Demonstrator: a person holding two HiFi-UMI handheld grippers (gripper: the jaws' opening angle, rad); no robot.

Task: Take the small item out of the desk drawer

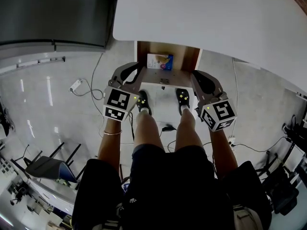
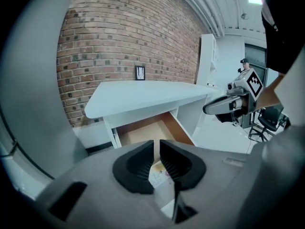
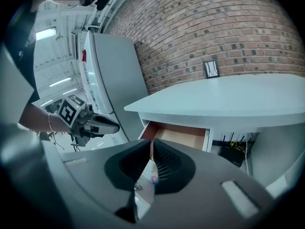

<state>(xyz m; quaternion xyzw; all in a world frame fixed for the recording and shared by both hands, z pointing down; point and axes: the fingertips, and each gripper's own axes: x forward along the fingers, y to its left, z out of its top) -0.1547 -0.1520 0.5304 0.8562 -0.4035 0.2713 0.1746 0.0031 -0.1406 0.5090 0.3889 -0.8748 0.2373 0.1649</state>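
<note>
Item: small colourful packet, flat on the drawer floor, left of centre and well inside.
Long axis: appears to run left to right across the drawer.
Drawer: pulled open beneath the white desk, with a wooden interior.
Left gripper: at the drawer's near-left corner, jaws parted by a narrow slit, nothing between the pads. The packet shows through the slit, farther on.
Right gripper: at the near-right corner, jaws only a crack apart, gripping nothing.
Bearing: the packet lies beyond and below both grippers, nearer the left one. That gripper probably has the shorter reach, forward and slightly right, with its jaws opened wider first.
</note>
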